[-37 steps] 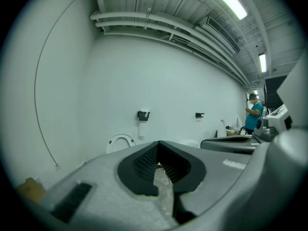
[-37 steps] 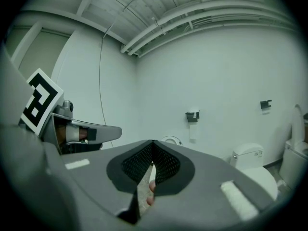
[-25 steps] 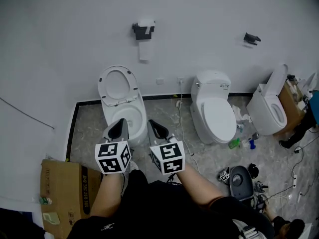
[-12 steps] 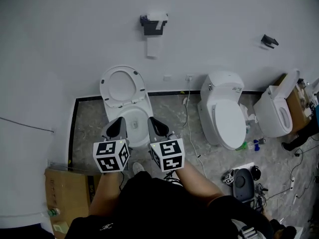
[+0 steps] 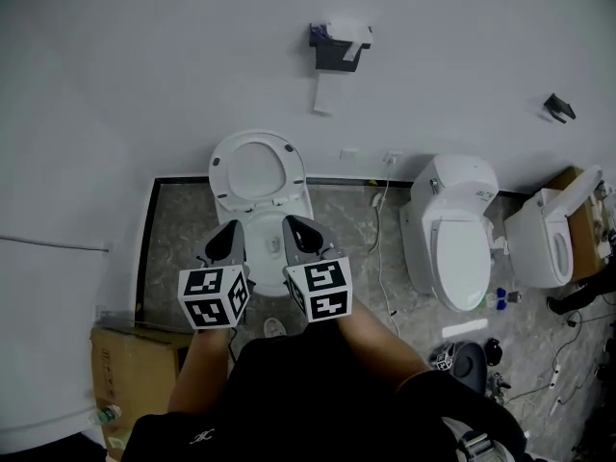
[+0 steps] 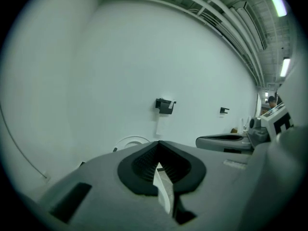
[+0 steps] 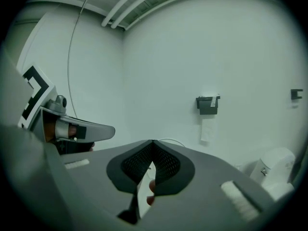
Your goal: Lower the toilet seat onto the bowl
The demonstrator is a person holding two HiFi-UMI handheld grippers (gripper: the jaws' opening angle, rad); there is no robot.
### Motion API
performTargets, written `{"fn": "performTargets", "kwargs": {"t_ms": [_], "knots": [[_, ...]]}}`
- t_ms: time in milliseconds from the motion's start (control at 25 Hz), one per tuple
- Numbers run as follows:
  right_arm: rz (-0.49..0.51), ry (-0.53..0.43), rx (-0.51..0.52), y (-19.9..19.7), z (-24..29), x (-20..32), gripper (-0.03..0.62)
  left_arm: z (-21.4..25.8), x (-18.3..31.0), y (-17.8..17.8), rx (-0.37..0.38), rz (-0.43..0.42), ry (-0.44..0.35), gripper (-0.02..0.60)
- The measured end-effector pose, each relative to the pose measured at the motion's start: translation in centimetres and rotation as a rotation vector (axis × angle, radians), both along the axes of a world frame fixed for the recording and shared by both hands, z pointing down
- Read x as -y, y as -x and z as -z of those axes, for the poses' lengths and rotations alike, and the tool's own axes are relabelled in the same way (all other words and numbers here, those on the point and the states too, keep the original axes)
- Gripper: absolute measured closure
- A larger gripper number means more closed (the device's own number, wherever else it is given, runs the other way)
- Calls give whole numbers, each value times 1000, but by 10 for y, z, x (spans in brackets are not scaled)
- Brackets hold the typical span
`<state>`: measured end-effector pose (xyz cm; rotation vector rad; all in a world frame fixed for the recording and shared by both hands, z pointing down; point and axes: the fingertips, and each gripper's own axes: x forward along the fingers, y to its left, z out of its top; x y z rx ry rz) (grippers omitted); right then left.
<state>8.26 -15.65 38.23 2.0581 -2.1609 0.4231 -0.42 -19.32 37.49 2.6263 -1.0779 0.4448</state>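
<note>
Fingers pressed together on both the left gripper [image 5: 231,231] and the right gripper [image 5: 294,225], nothing between them. Over the last second the pair has shifted so that the open toilet, a little to the left earlier, now sits squarely ahead; judged as approach nearly done, lowering not yet begun. Toilet seat [image 5: 255,168] stands raised against the wall [image 5: 144,65] beyond the fingertips, apart from them, with the bowl [image 5: 258,234] showing between the two grippers.
</note>
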Motion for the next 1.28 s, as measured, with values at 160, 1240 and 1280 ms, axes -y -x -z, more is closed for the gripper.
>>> {"fn": "performTargets", "kwargs": {"t_ms": [160, 1240, 1280], "knots": [[89, 40, -35, -12, -17, 27, 585, -4, 21, -8, -5, 78, 5, 572], [460, 16, -738, -61, -89, 248, 545, -18, 47, 34, 6, 533, 70, 572], [471, 25, -761, -61, -96, 260, 542, -19, 45, 37, 8, 549, 71, 572]]}}
